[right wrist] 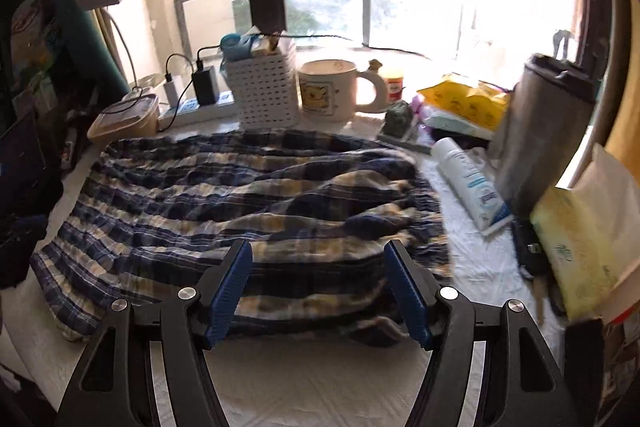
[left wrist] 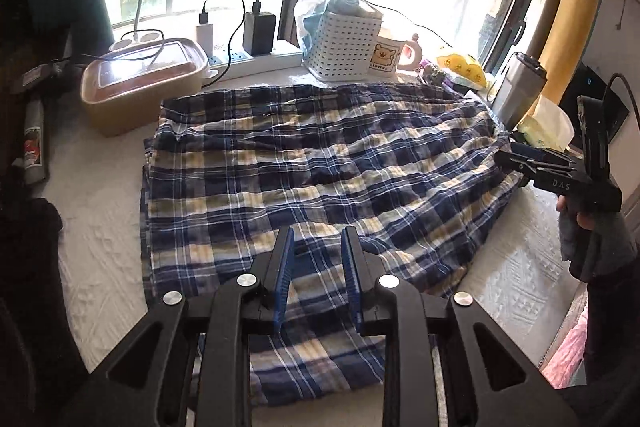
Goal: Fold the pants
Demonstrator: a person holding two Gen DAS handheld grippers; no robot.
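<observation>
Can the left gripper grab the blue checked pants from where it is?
Probably yes: the left gripper is open right above the blue checked pants, with nothing between them.

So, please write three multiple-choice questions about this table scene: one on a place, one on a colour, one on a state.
1. Where does the cream cartoon-bear mug stand?
A. on the pants
B. beside the white perforated plastic basket
C. inside the tan box

2. Which colours has the plaid pants fabric?
A. red and green
B. navy, white and yellow
C. plain grey

3. How is the right tool?
A. open, empty
B. shut on the pants
C. shut on the mug

Answers:
1 B: the cream cartoon-bear mug stands right of the white perforated plastic basket.
2 B: the plaid pants show those checks.
3 A: the right tool has its fingers spread, nothing between.
</observation>
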